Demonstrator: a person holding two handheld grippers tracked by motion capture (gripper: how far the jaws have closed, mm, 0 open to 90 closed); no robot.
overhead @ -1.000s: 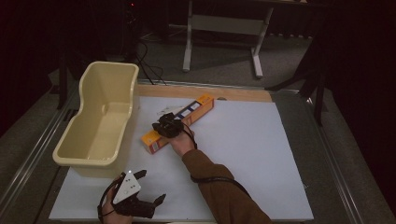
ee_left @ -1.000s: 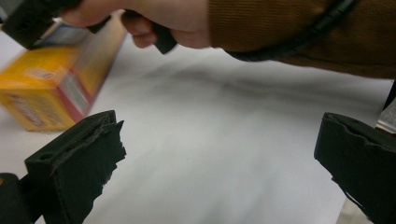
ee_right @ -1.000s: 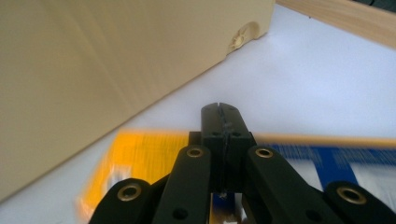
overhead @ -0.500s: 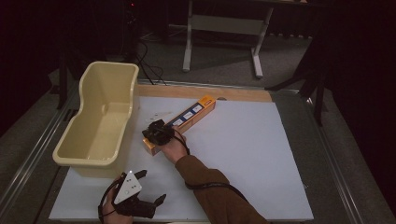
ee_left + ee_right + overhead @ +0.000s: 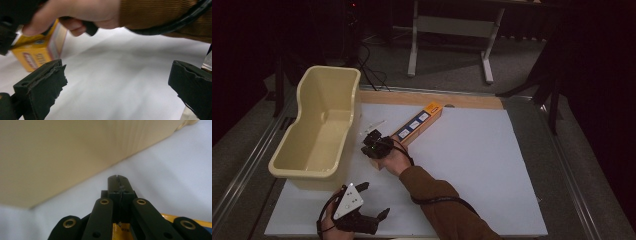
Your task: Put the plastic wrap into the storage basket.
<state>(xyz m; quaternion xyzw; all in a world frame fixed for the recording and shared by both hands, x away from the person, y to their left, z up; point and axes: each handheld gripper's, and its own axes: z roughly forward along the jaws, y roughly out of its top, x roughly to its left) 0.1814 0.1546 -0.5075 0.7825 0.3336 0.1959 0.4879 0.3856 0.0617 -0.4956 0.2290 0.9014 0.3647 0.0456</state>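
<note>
A long orange box (image 5: 419, 122) with blue and white labels lies slantwise on the white table (image 5: 482, 170). My right gripper (image 5: 371, 141) hovers over the box's near end, beside the cream bin (image 5: 329, 72). In the right gripper view my right gripper (image 5: 117, 180) has its jaws pressed together, with nothing seen between them. It points at the bin's wall (image 5: 62, 157), and the box (image 5: 166, 215) lies below it. My left gripper (image 5: 374, 200) rests near the table's front edge, open. Its view looks between wide jaws (image 5: 117, 72) at the box's end (image 5: 37, 53) and the right hand (image 5: 75, 12).
A small white stick (image 5: 374, 125) lies on the table between the bin and the box. A wooden strip (image 5: 427, 97) runs along the table's far edge. Metal rails (image 5: 242, 170) flank the table, and a desk frame (image 5: 452, 30) stands behind on the floor.
My right gripper has slid along the box toward its near end, closer to the bin. The left gripper has stayed put.
</note>
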